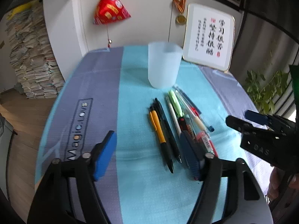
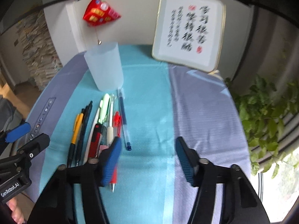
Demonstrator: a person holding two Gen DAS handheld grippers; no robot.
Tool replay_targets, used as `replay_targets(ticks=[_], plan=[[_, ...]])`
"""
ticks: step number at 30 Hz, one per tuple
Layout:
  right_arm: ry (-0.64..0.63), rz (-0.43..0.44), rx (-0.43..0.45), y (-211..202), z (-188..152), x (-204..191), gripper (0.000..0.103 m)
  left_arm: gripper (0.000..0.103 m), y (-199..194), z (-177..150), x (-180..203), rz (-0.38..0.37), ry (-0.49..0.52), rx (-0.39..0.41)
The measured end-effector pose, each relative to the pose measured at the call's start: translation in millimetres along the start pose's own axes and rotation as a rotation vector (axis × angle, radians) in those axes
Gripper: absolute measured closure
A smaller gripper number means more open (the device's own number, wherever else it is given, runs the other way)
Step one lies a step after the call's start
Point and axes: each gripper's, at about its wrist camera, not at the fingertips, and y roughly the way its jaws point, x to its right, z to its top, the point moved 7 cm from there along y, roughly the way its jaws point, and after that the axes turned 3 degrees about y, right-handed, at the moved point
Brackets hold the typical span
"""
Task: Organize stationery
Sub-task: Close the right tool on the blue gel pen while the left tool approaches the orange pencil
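Several pens lie side by side on the teal strip of the table cloth (image 1: pixel 134 186), among them an orange-and-black pen (image 1: pixel 158 128), a black pen (image 1: pixel 168 128), a light green pen (image 1: pixel 175 102) and a red pen (image 2: pixel 117 123). A frosted plastic cup (image 1: pixel 163 65) stands upright just behind them; it also shows in the right wrist view (image 2: pixel 106 67). My left gripper (image 1: pixel 149 153) is open and empty, hovering over the near ends of the pens. My right gripper (image 2: pixel 147 158) is open and empty, just right of the pens.
A framed calligraphy board (image 1: pixel 209 37) leans at the back right of the table. A red hanging ornament (image 1: pixel 110 9) and a medal (image 1: pixel 180 19) hang on the wall behind. A green plant (image 2: pixel 265 112) stands off the right edge. Stacked papers (image 1: pixel 31 56) stand on the floor at left.
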Motion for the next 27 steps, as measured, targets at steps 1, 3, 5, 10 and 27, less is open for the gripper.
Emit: replay_targets(ticks=[1,3,5,10,27], plan=[[-0.005,0.003,-0.013,5.9,0.0,-0.1,0.051,0.043,4.6,-0.8,-0.6,-0.008,-0.002,-0.016],[-0.014,0.010,-0.042,18.5,-0.7,0.1,0.051,0.046,16.2,-3.5,-1.7,-0.034,-0.007,-0.055],[-0.017,0.036,-0.067,28.1,-3.4,-0.2,0.051,0.049,24.1,-6.4,-3.6,-0.049,-0.011,-0.082],[-0.033,0.074,-0.101,42.4,-4.9,-6.0,0.061,0.060,38.3,-10.9,-6.5,-0.071,-0.018,-0.130],[-0.025,0.059,-0.116,49.2,-1.0,-3.4,0.095,0.056,49.4,-11.0,-16.7,-0.020,-0.020,-0.156]])
